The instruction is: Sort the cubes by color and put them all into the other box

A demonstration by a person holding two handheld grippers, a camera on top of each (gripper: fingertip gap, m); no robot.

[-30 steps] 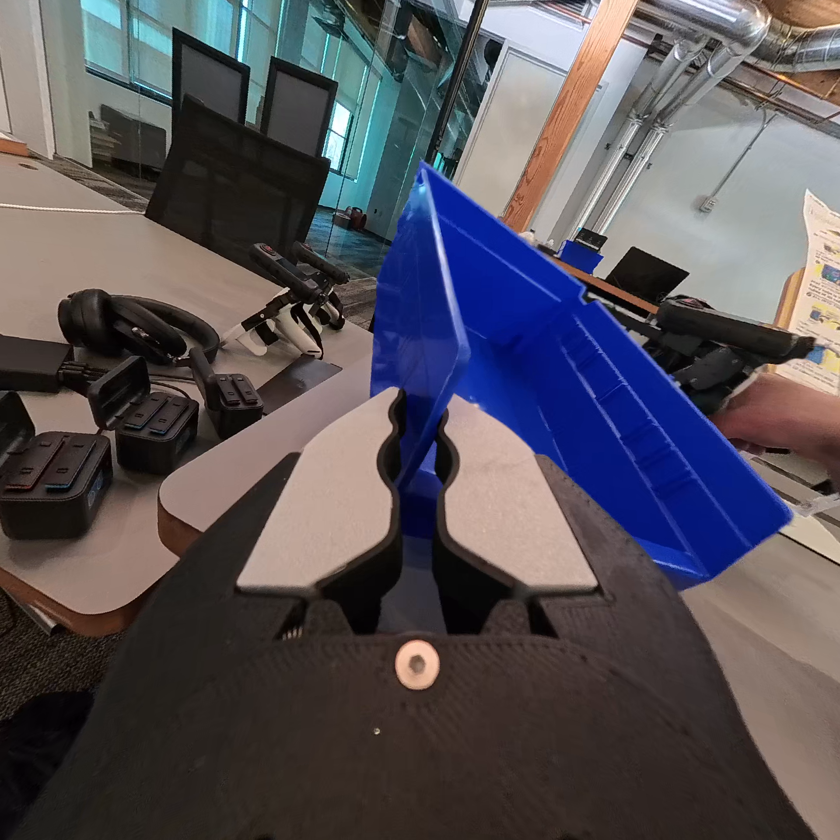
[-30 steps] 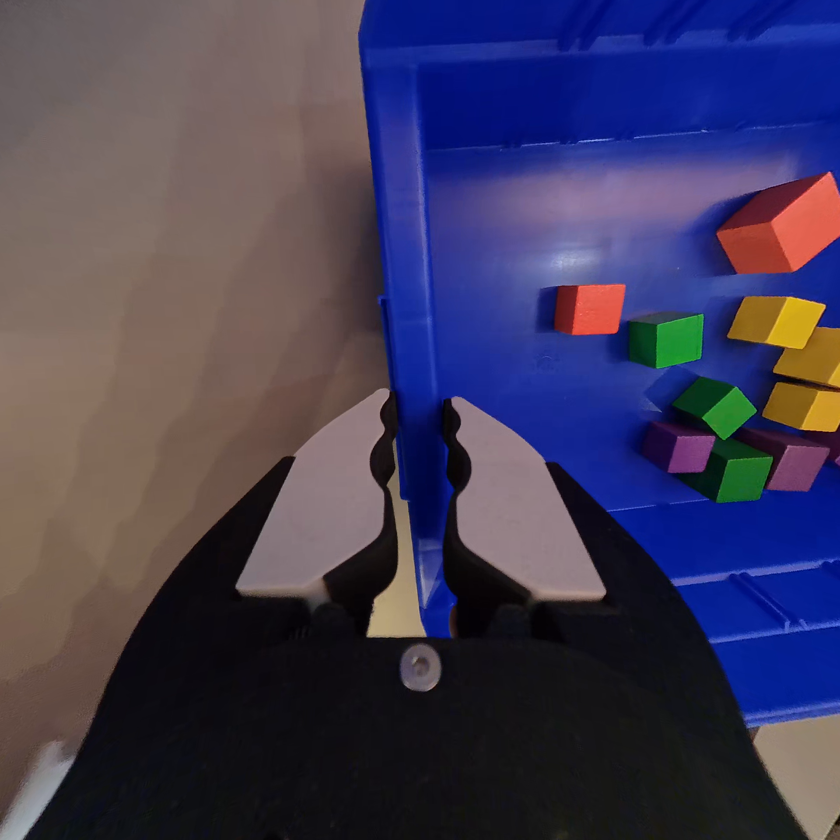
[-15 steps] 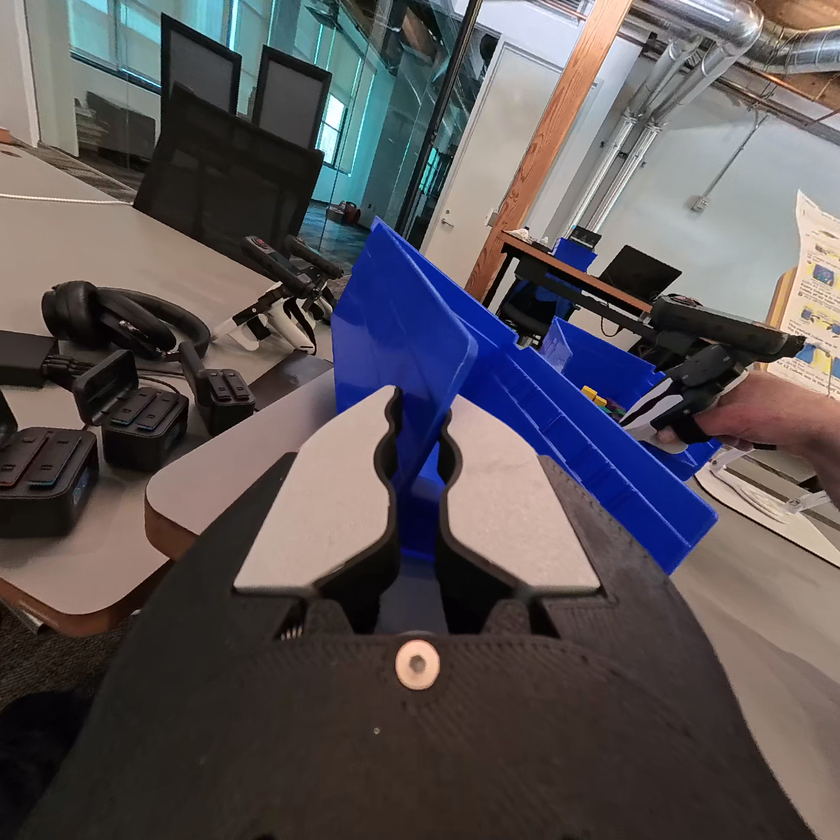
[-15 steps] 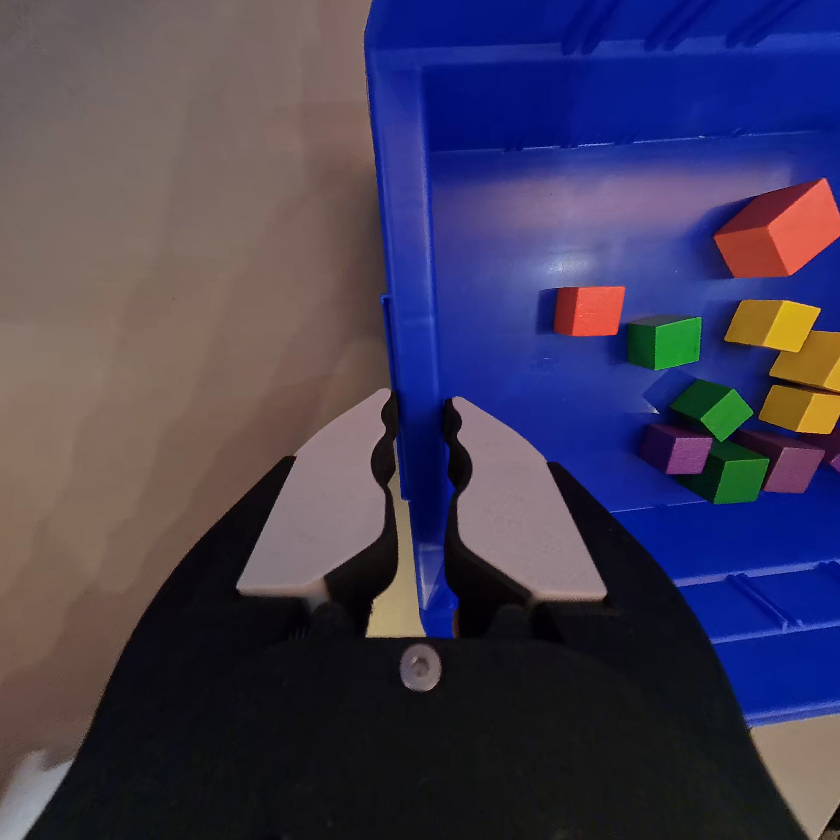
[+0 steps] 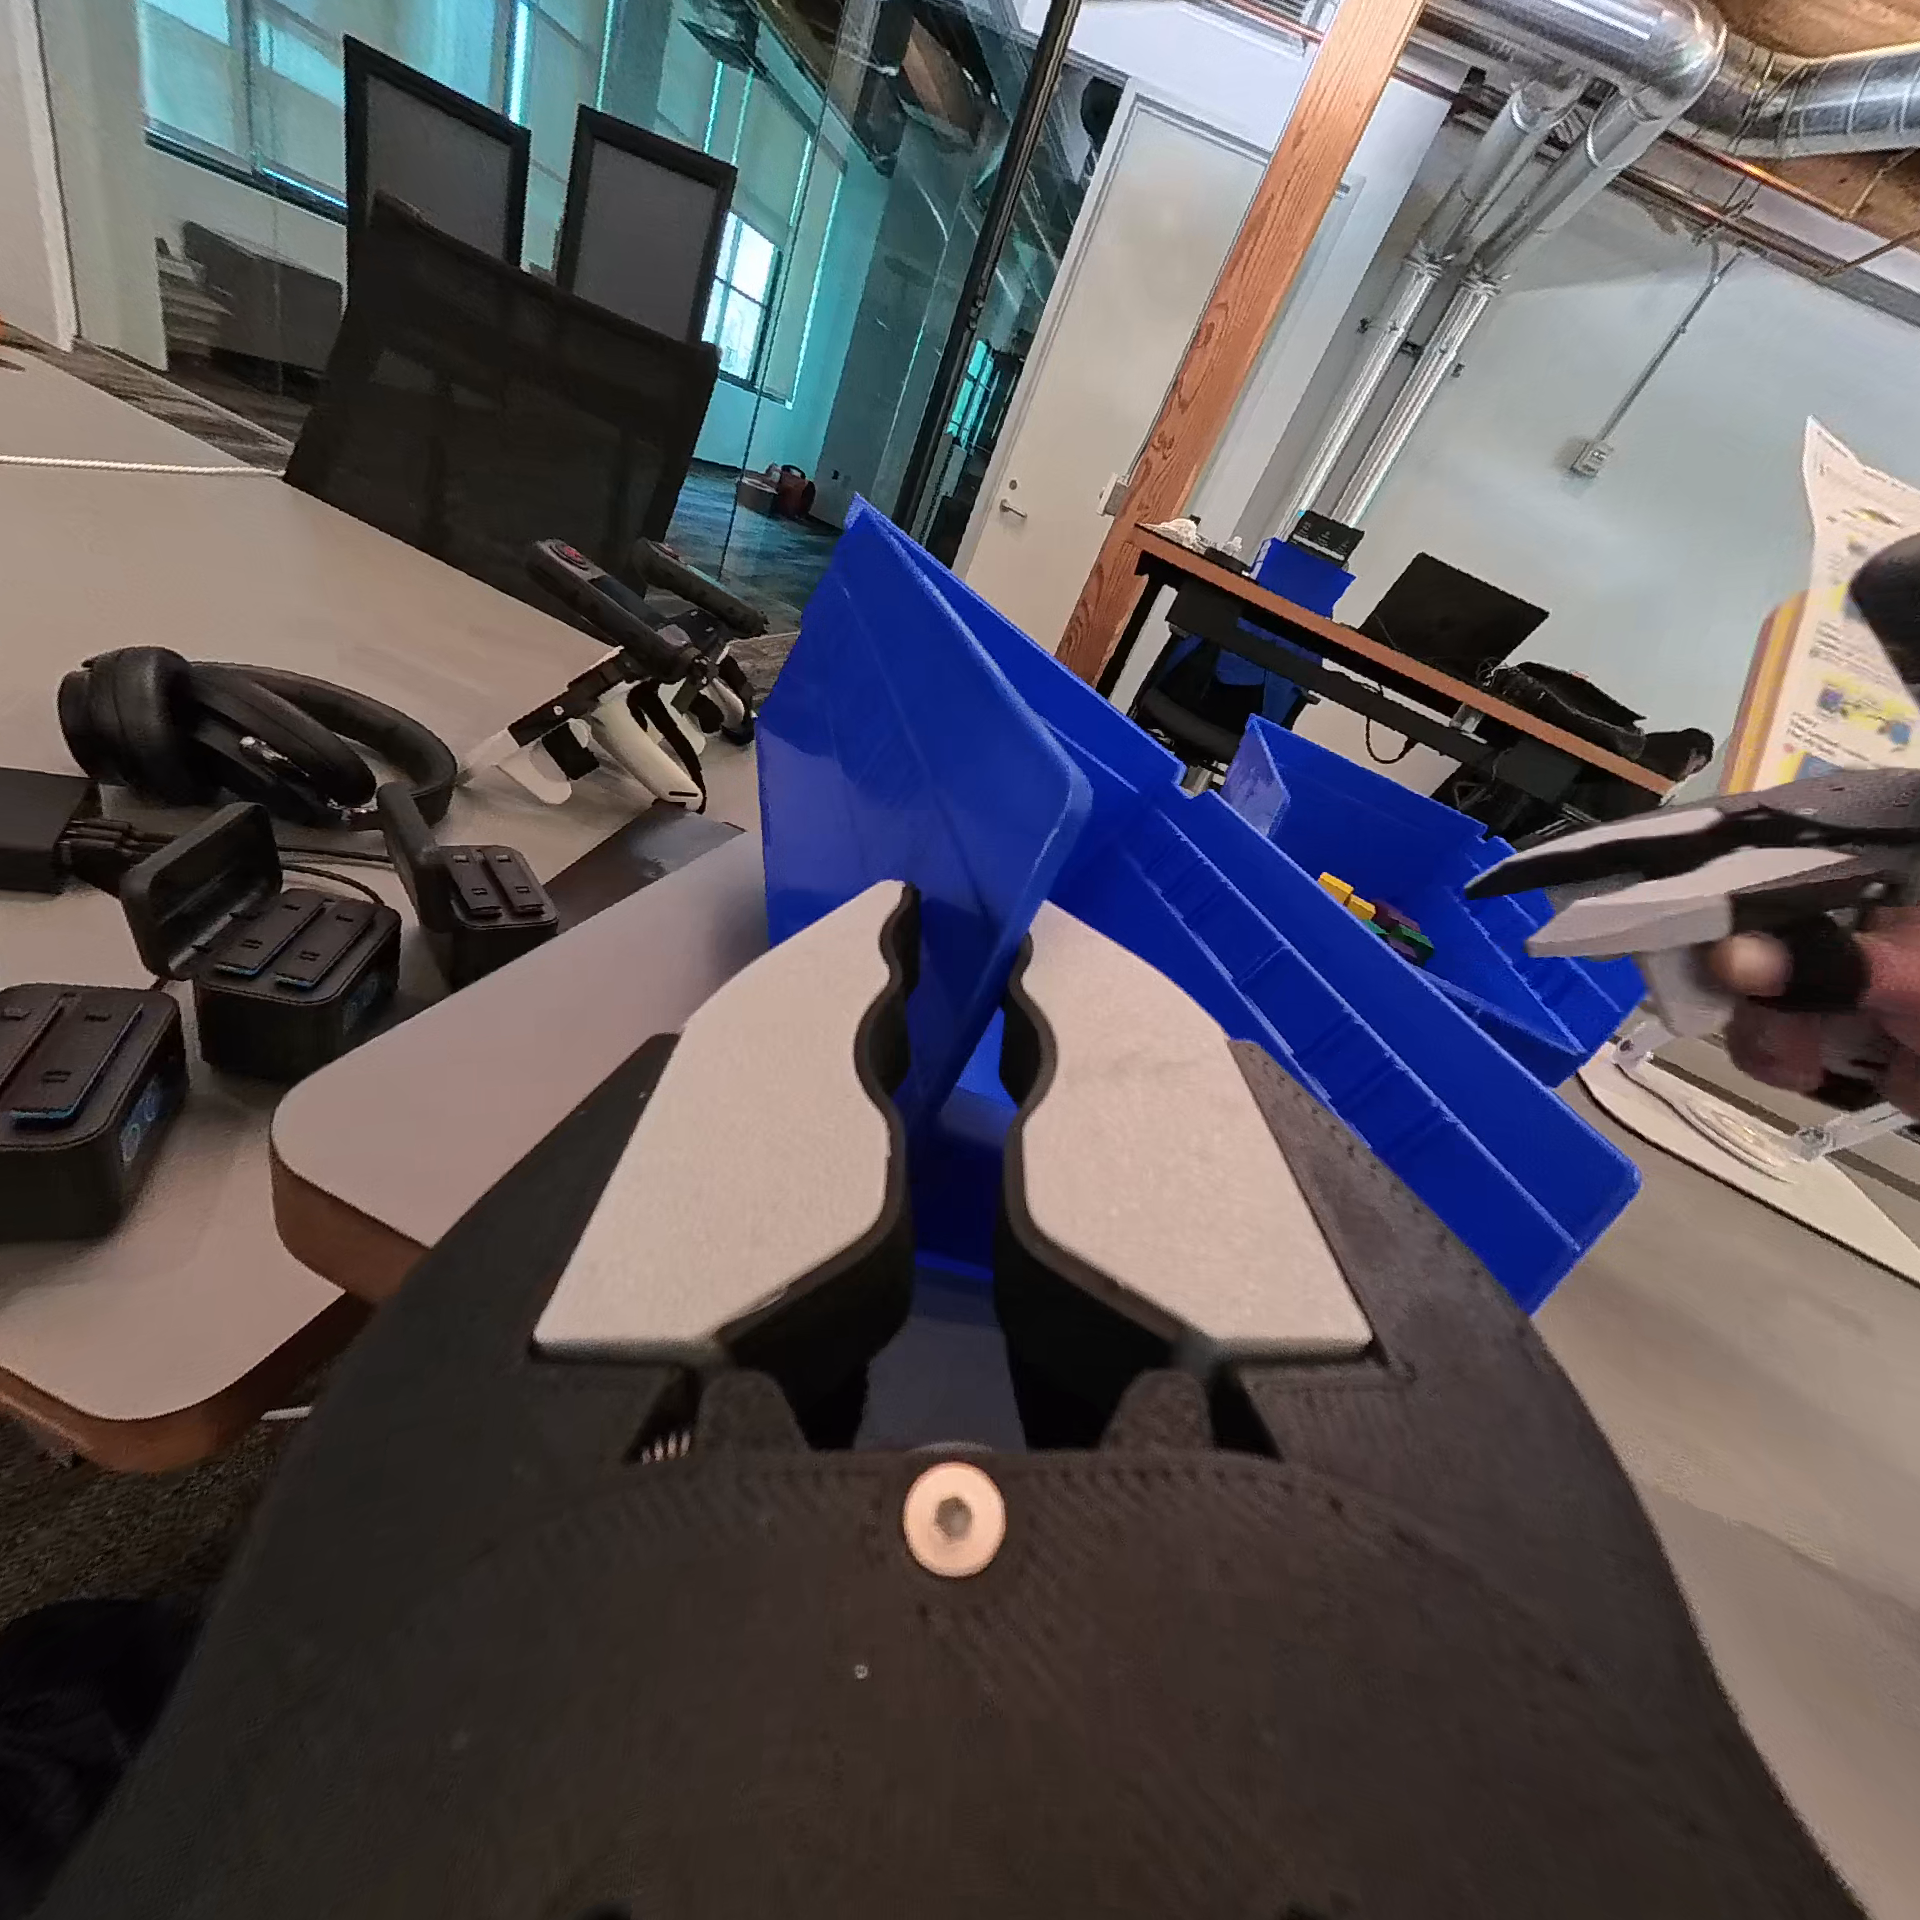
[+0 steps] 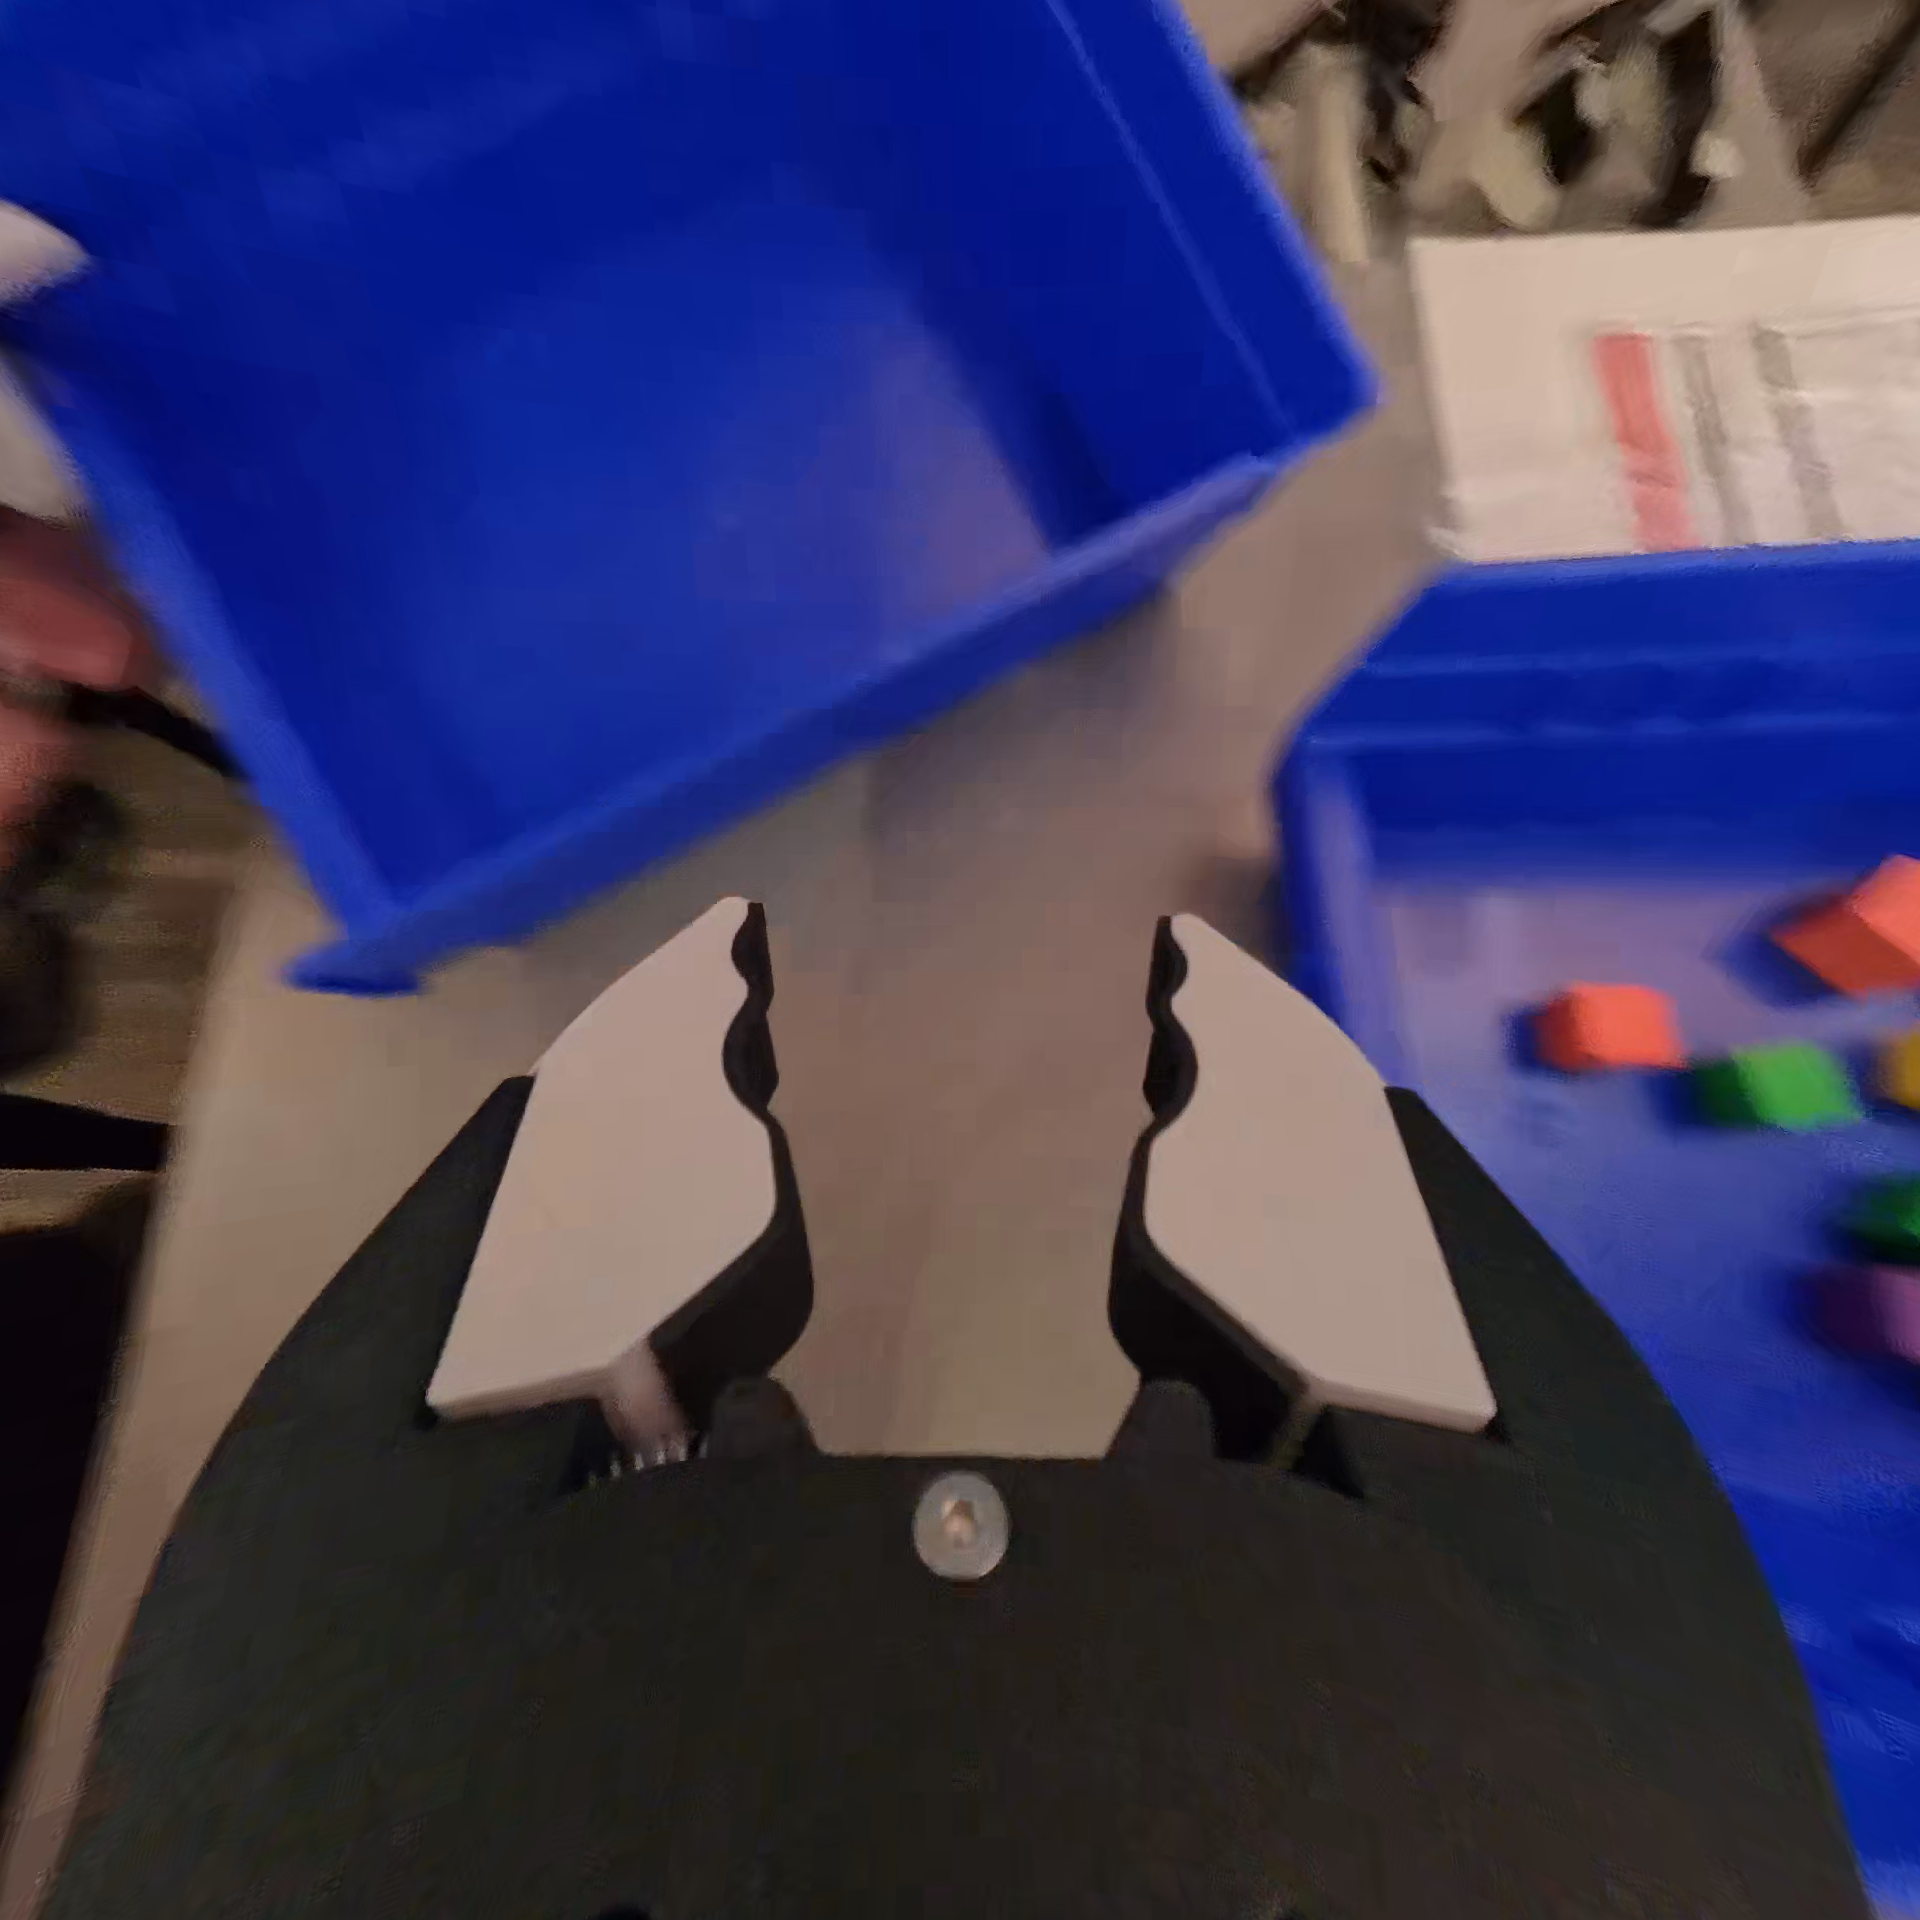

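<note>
My left gripper (image 5: 961, 925) is shut on the near wall of an empty blue box (image 5: 904, 769) and holds it tilted over the grey table. The same box fills the upper left of the right wrist view (image 6: 644, 416), blurred. A second blue box (image 5: 1382, 821) stands behind it with several coloured cubes (image 5: 1387, 925) inside. In the right wrist view its rim (image 6: 1340, 883) is at the right, with an orange cube (image 6: 1605, 1023), a green cube (image 6: 1777, 1086) and a purple cube (image 6: 1870, 1309) on its floor. My right gripper (image 6: 961, 925) is open and empty over bare table between the boxes; it also shows in the left wrist view (image 5: 1507, 914).
Black headphones (image 5: 239, 727), black cases (image 5: 281, 956) and hand controllers (image 5: 623, 686) lie on the table to the left. A printed sheet (image 6: 1662, 395) lies beyond the cube box. A black chair (image 5: 499, 395) stands behind the table. The orange cube (image 6: 1605, 1023) is about 15 cm from my right fingertips and 45 cm from my left.
My right gripper let go of the cube box's wall, opened wide and drew back to the left. The empty box in my left gripper came down from a steep tilt.
</note>
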